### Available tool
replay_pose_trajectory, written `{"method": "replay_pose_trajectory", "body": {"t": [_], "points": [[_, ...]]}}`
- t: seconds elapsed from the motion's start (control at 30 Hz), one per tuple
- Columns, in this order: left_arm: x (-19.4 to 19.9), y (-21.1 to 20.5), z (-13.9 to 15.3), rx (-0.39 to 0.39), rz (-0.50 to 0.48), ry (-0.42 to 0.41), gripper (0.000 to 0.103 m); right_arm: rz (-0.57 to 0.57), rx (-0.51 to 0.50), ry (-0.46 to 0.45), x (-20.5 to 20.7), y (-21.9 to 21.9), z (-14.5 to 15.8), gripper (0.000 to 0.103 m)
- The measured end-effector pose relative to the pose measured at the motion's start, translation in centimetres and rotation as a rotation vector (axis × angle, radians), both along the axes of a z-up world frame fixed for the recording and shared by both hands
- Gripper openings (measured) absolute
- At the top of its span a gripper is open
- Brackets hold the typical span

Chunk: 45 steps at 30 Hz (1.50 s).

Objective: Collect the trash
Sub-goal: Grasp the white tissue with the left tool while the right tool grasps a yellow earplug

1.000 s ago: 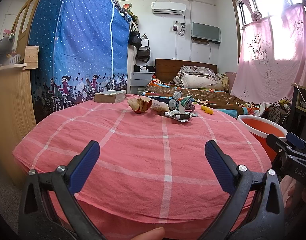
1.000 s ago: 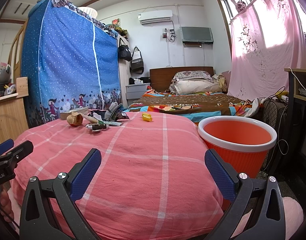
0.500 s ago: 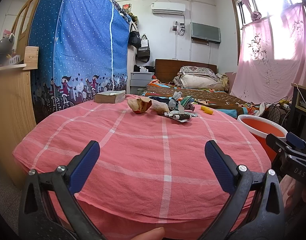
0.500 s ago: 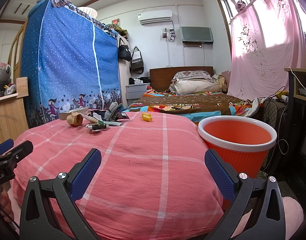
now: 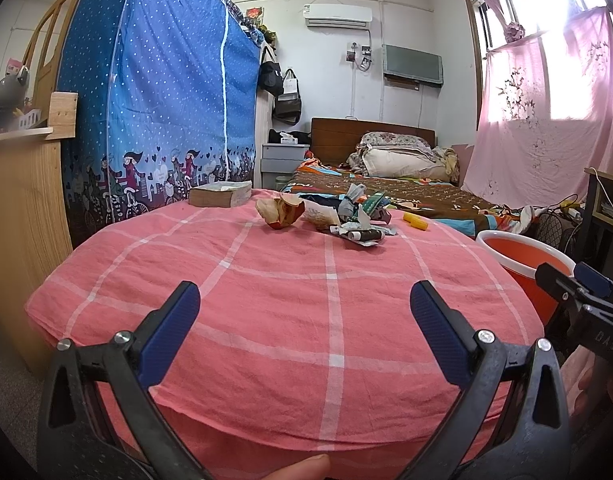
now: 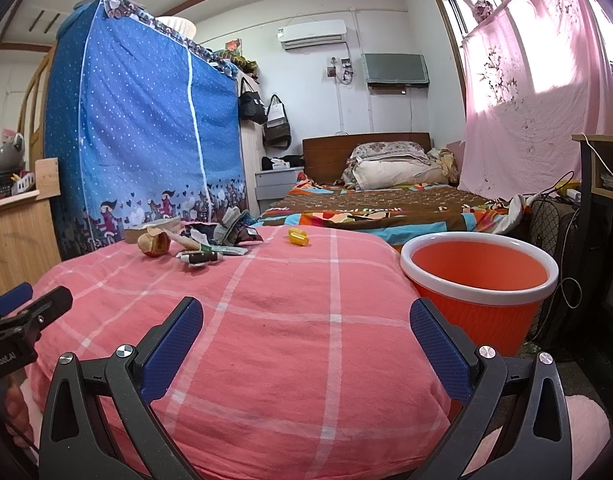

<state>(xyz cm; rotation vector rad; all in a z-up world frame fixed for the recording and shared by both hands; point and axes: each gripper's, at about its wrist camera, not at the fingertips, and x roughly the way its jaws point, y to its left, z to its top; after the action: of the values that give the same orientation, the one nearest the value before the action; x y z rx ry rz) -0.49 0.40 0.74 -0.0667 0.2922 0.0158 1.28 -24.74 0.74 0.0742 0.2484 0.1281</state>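
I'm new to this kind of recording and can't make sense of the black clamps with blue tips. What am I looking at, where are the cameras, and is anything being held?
No robot here: a person holds a hand-operated two-finger gripper in each hand, each with a wide-angle camera looking along its fingers. One picture looks past the left gripper, the other past the right gripper. Both are open and hold nothing. Ahead lies a table under a pink checked cloth. At its far end sit the trash pile, an apple core, a small yellow piece and a book. The orange bin stands beside the table on the right.
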Motion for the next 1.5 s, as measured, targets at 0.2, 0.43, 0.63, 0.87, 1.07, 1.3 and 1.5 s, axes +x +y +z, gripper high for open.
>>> {"method": "replay_pose_trajectory", "body": {"t": [0.2, 0.43, 0.63, 0.87, 1.07, 1.3, 1.5], "points": [[1.4, 0.2, 1.3, 0.010, 0.006, -0.027, 0.103, 0.024, 0.013, -0.034, 0.7, 0.1, 1.9, 0.103], [3.9, 0.4, 3.6, 0.018, -0.001, -0.092, 0.103, 0.059, -0.013, -0.100, 2.7, 0.5, 4.2, 0.103], [6.4, 0.3, 5.3, 0.025, -0.023, -0.143, 0.103, 0.084, -0.061, -0.145, 5.2, 1.1, 5.4, 0.103], [10.2, 0.1, 5.3, -0.010, -0.071, -0.091, 0.103, 0.095, -0.118, -0.176, 9.1, 1.1, 6.6, 0.103], [12.6, -1.5, 5.5, 0.001, -0.116, -0.081, 0.103, 0.106, -0.119, -0.178, 12.1, 0.3, 6.7, 0.103], [15.8, -3.0, 4.5, 0.006, -0.201, 0.035, 0.085, 0.170, -0.120, -0.108, 15.5, -0.1, 6.0, 0.095], [18.7, -4.0, 2.9, -0.017, -0.259, 0.214, 0.057, 0.215, -0.149, 0.014, 18.1, 0.4, 4.5, 0.075]]}}
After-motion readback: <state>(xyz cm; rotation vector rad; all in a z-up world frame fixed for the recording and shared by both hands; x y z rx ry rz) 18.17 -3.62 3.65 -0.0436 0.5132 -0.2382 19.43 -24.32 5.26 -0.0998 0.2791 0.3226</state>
